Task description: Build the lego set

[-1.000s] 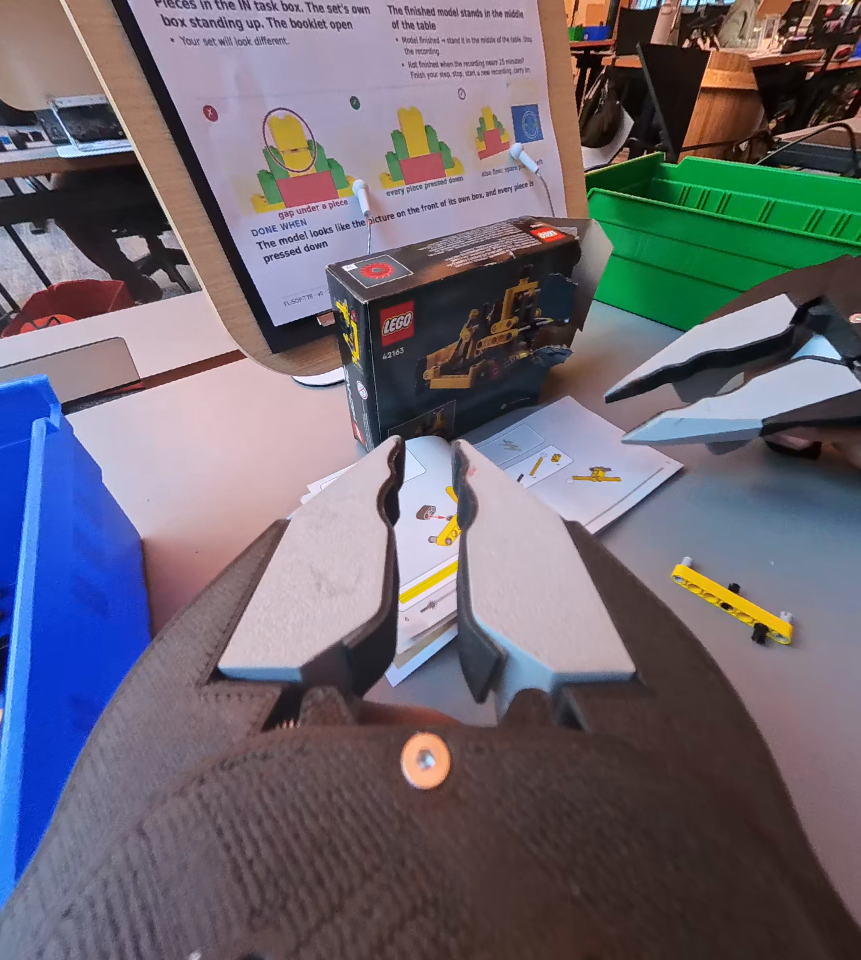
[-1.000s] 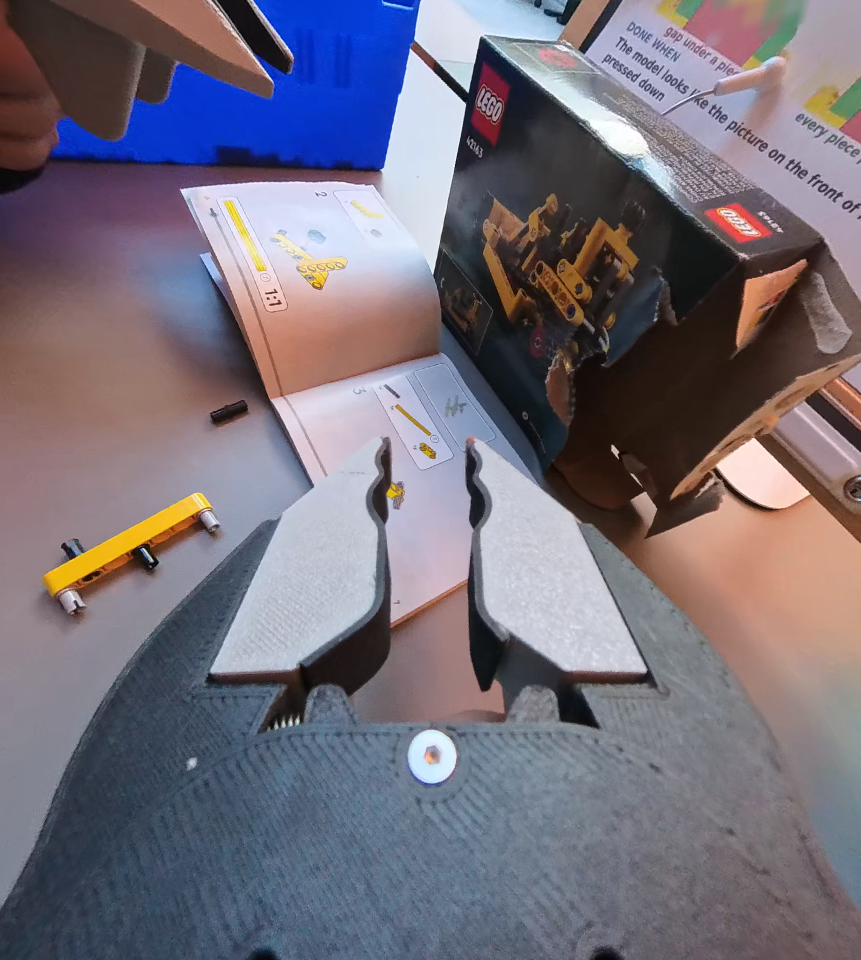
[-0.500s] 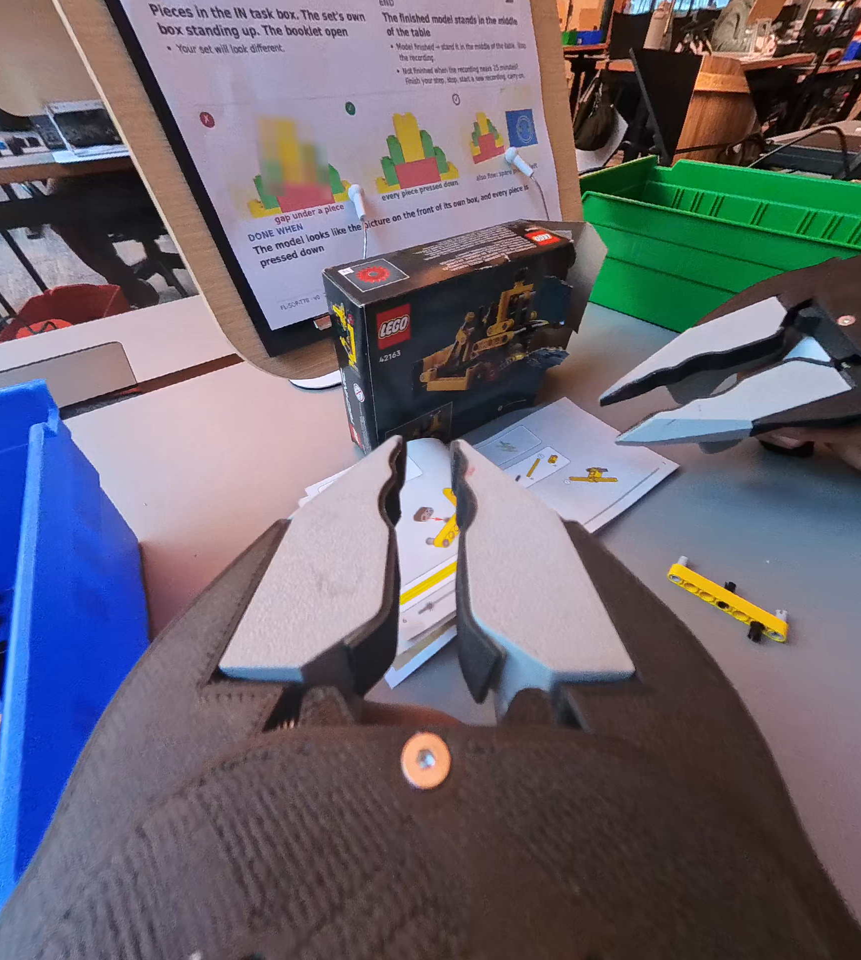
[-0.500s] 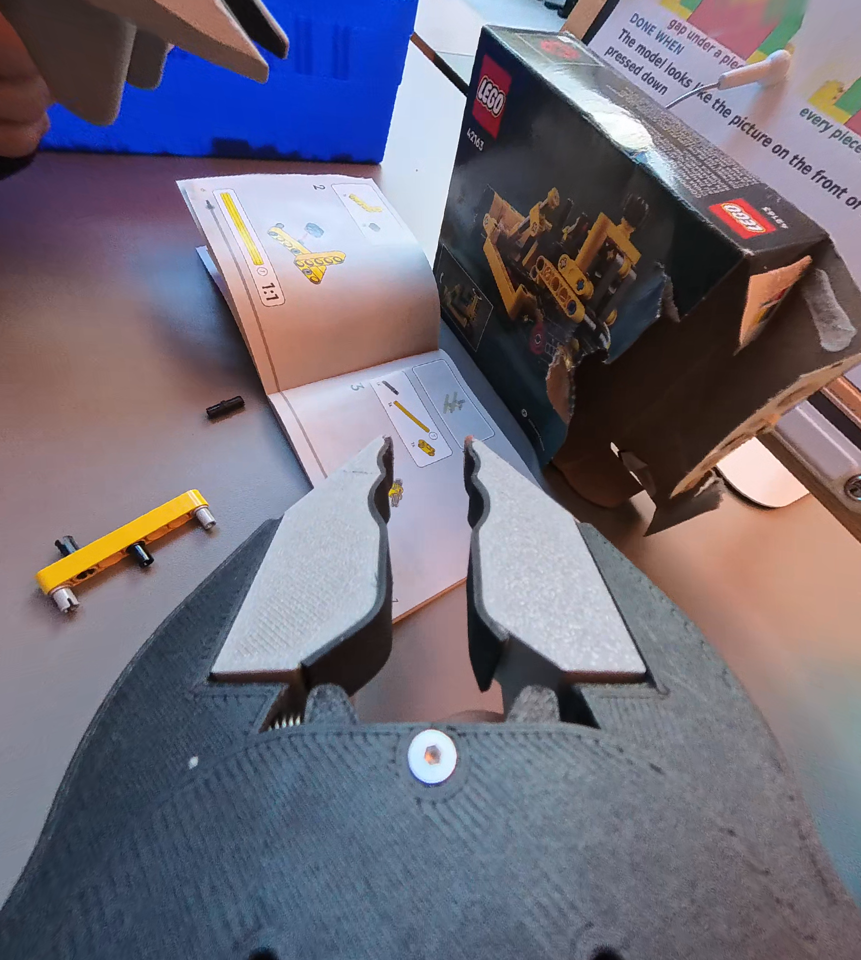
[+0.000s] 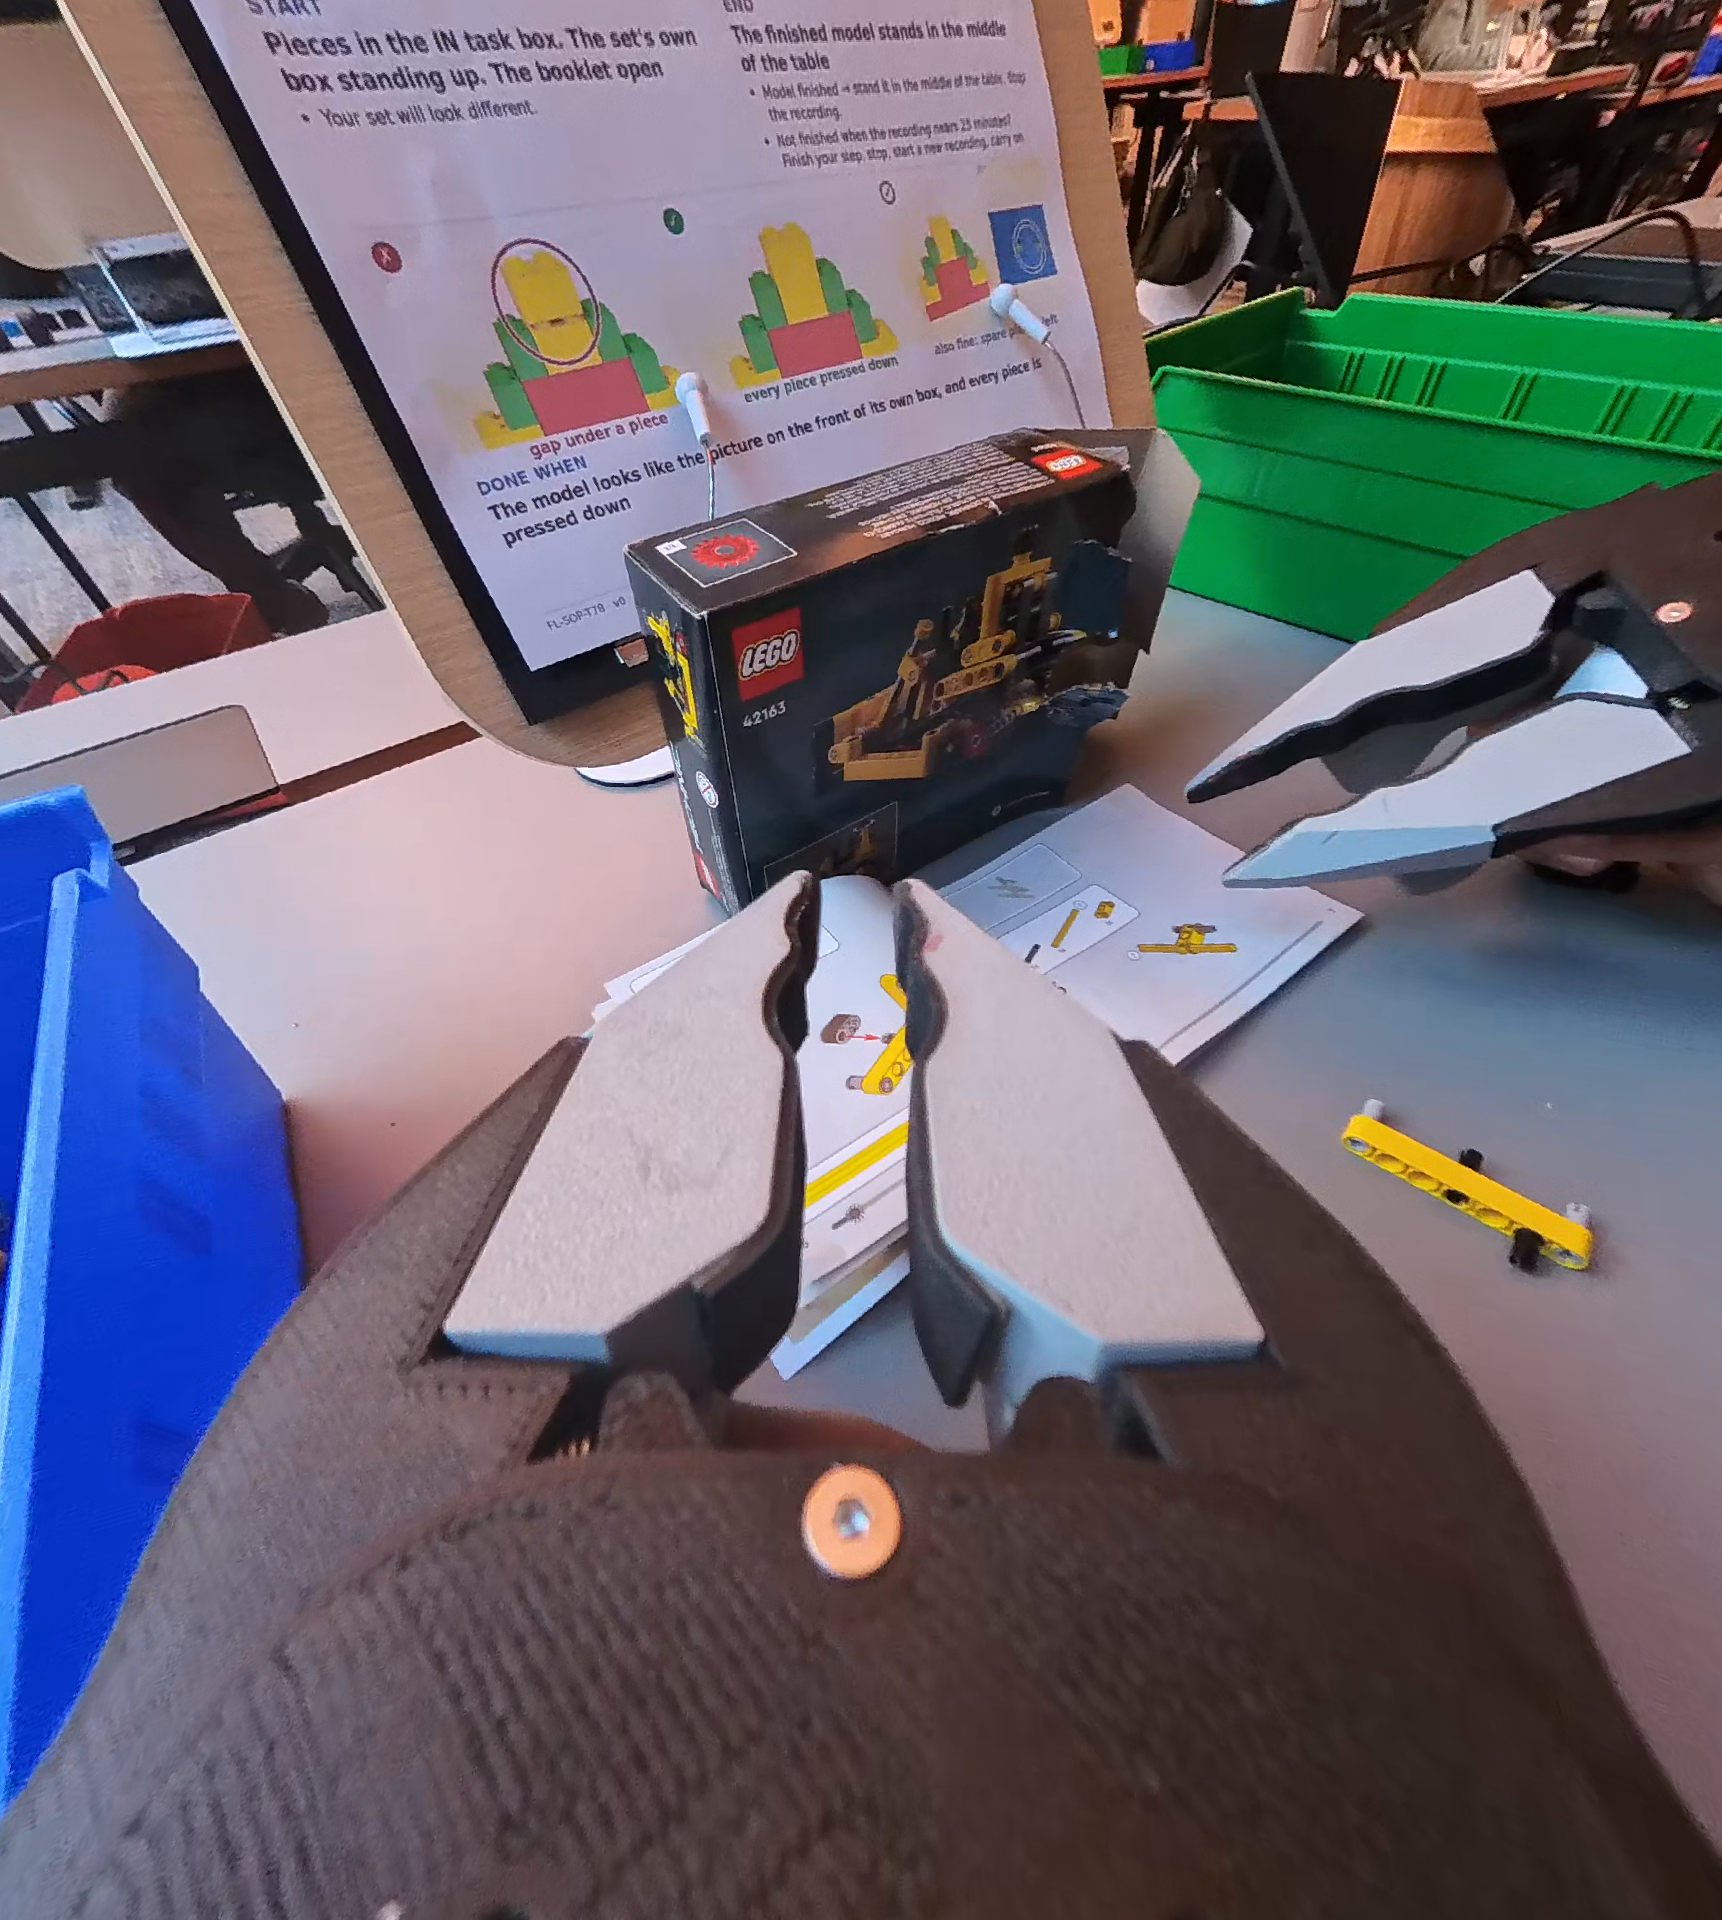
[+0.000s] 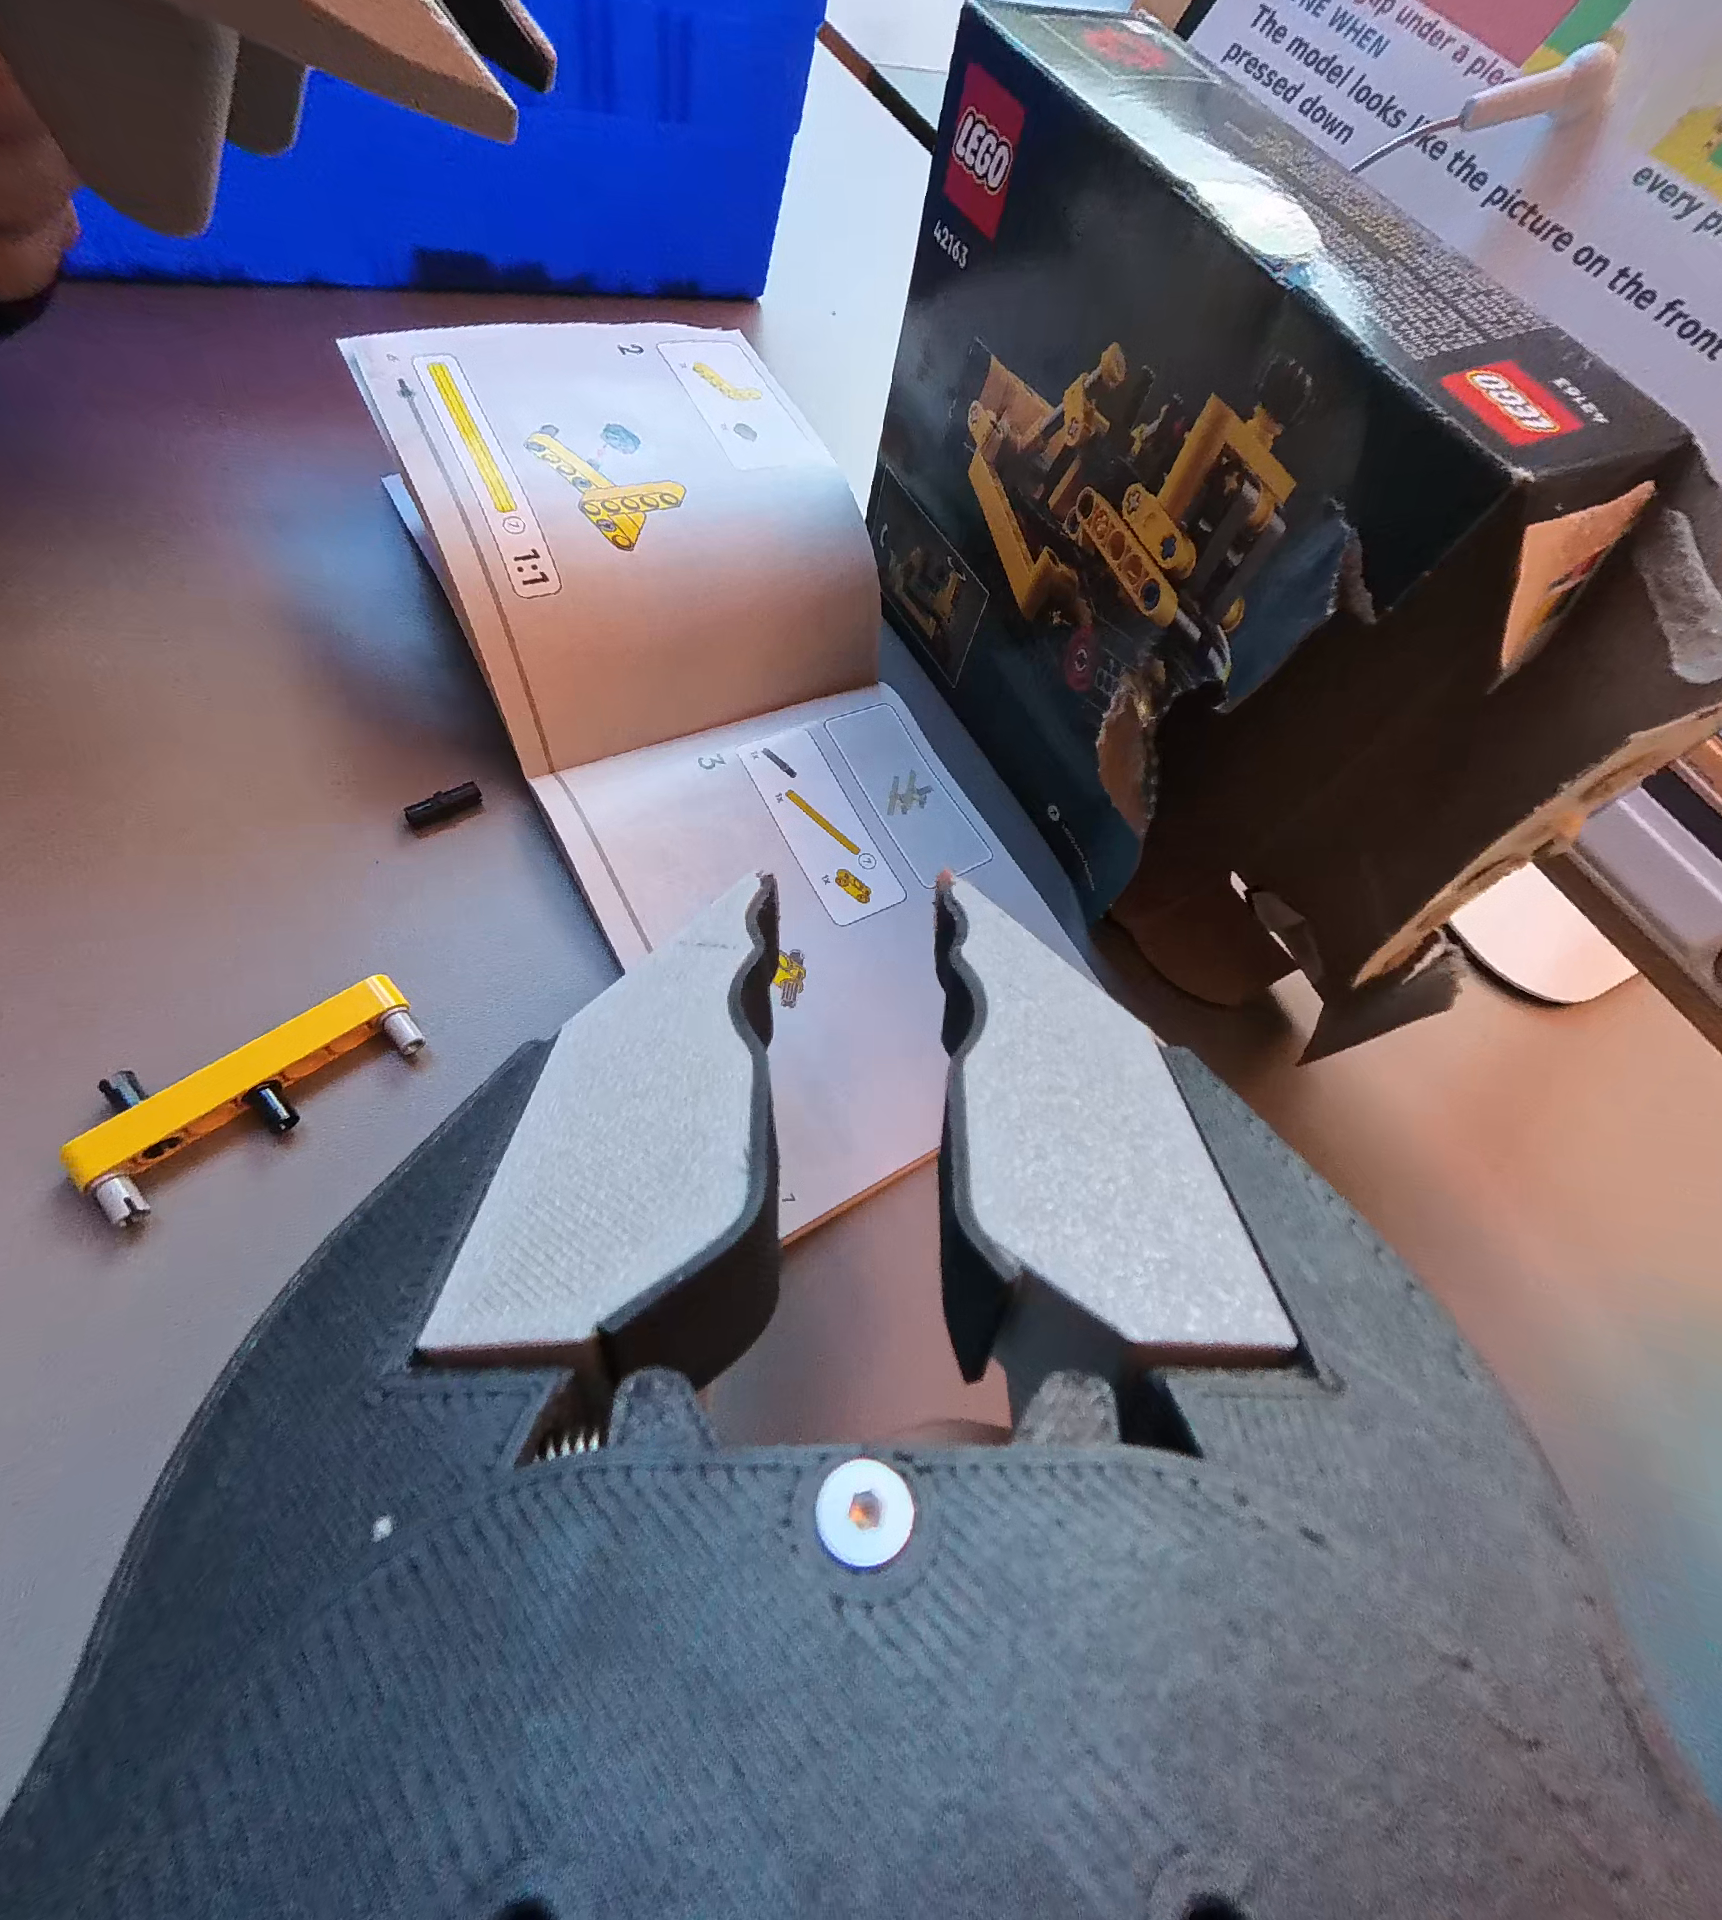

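Beside booklet [image 6: 670, 582]: yellow beam [image 6: 233, 1081] (pinned)

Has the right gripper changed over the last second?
Yes. The right gripper has opened wider above the booklet; the yellow beam stays put beside it.

Glossy yellow plastic beam [image 6: 239, 1075], matt grey table [image 6: 109, 675], torn cardboard box [image 6: 1252, 499]

On the table [image 5: 1615, 1455] before me, an open booklet [image 6: 691, 582] lies in front of an upright box [image 5: 898, 665]. A bin [image 5: 140, 1091] sits to my left, another bin [image 5: 1459, 436] behind right. A beam with pins [image 6: 233, 1086] lies right of the booklet, a loose pin [image 6: 441, 805] between them.
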The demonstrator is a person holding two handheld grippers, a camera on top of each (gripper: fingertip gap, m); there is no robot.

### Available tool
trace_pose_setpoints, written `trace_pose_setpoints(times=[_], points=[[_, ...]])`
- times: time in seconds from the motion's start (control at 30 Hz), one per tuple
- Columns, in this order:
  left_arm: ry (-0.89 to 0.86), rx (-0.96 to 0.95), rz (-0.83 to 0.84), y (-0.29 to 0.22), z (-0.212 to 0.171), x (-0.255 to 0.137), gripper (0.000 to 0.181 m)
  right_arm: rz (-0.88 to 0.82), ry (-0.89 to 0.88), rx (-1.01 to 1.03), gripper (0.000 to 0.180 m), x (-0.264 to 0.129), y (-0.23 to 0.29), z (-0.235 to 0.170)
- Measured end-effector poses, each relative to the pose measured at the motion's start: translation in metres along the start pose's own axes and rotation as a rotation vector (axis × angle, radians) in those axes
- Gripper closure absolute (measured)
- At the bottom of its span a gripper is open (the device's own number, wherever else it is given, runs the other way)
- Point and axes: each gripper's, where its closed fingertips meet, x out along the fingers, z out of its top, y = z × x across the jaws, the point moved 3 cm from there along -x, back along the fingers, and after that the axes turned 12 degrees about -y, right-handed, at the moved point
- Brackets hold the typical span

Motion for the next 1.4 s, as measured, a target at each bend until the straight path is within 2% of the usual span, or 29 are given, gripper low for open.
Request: trace_pose_setpoints(times=[1.4], points=[[-0.018, 0.004, 0.009, 0.0024, 0.003, -0.0006, 0.17, 0.021, -0.002, 0.018, 0.155, 0.0003, -0.0041, -0.0017]])
